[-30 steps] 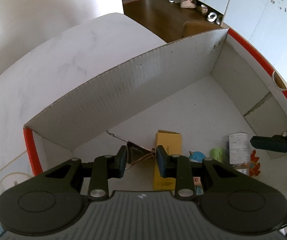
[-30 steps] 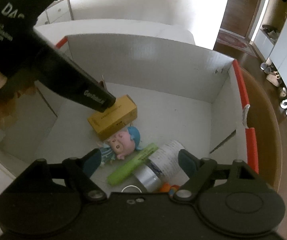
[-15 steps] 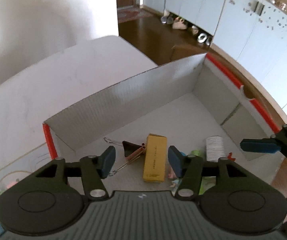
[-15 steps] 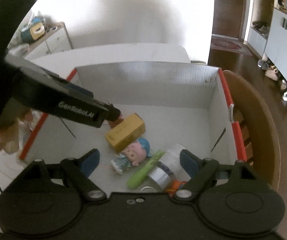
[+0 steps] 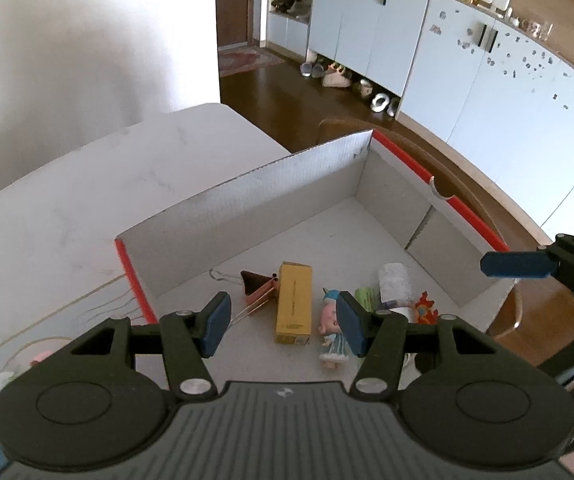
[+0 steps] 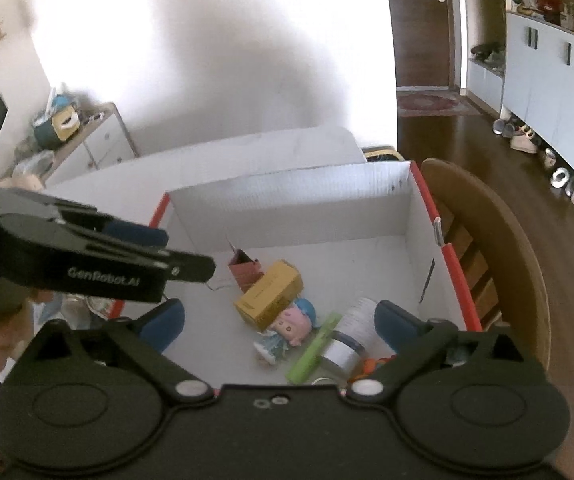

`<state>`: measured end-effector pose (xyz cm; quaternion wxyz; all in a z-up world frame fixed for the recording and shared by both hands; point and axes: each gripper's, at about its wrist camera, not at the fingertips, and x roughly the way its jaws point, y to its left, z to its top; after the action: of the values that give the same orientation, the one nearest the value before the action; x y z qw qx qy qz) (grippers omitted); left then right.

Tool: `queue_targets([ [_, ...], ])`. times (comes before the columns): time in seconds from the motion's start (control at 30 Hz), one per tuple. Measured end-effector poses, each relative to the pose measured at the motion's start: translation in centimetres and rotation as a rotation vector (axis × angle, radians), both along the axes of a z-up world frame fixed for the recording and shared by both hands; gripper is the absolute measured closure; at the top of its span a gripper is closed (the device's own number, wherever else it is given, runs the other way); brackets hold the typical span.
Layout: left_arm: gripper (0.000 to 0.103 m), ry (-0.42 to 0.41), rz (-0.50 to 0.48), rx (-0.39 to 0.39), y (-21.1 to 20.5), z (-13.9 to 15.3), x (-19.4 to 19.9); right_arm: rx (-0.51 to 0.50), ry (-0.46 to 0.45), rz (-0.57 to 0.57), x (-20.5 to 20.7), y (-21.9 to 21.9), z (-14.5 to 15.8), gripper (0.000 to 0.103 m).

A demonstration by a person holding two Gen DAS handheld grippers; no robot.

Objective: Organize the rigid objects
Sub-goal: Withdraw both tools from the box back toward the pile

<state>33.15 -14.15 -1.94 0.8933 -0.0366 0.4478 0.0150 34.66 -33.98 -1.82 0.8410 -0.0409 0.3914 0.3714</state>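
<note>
A white cardboard box [image 5: 271, 196] with red rims sits on the table and shows in the right wrist view [image 6: 287, 196] too. Inside lie a pink binder clip [image 5: 258, 285] [image 6: 244, 270], a yellow carton [image 5: 294, 303] [image 6: 269, 294], a small doll [image 5: 331, 334] [image 6: 287, 328], a green marker [image 6: 313, 352] and a white roll [image 5: 394, 282] [image 6: 349, 340]. My left gripper [image 5: 283, 322] is open and empty above the box's near side. My right gripper [image 6: 279, 320] is open and empty above the box.
The white table [image 5: 67, 208] extends left and beyond the box. A wooden chair [image 6: 499, 248] stands against the box's right side. A clear container [image 5: 19, 364] sits left of the box. A cabinet [image 6: 87, 140] with clutter stands at the far left.
My left gripper opened, leaving the binder clip in the box beside the yellow carton, and rose up and back. My right gripper also rose away from the box.
</note>
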Motion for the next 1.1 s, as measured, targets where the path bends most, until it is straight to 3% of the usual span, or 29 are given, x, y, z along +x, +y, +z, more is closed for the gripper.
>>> queue_targets([
  [0.17,0.037,-0.045,-0.014,-0.007,0.4,0.9,-1.9,0.031,-0.009,-0.025,-1.4,0.1,0.5,0.001],
  [0.43,0.037,-0.106,-0.019,-0.032,2.5,2.0,-5.7,0.085,-0.025,-0.06,-4.1,1.0,2.0,0.001],
  [0.53,0.026,-0.133,-0.005,-0.041,3.6,2.3,-7.2,0.103,-0.034,-0.062,-5.3,2.0,2.7,0.0],
  [0.6,0.026,-0.152,0.005,-0.047,4.7,2.7,-8.5,0.107,-0.038,-0.059,-6.1,2.9,2.9,0.0],
  [0.8,0.025,-0.227,0.046,0.0,7.5,3.3,-11.9,0.106,-0.051,-0.025,-8.9,5.7,3.3,0.0],
  [0.87,0.019,-0.258,0.058,0.019,8.5,3.6,-13.2,0.106,-0.046,-0.012,-9.8,6.7,3.3,0.0],
  [0.93,0.019,-0.281,0.064,0.023,9.6,3.9,-14.2,0.103,-0.04,0.004,-10.7,7.8,3.2,0.0],
  [1.1,0.018,-0.3,0.075,0.026,12.2,3.9,-16.3,0.073,-0.052,0.04,-12.8,10.6,2.9,0.0],
])
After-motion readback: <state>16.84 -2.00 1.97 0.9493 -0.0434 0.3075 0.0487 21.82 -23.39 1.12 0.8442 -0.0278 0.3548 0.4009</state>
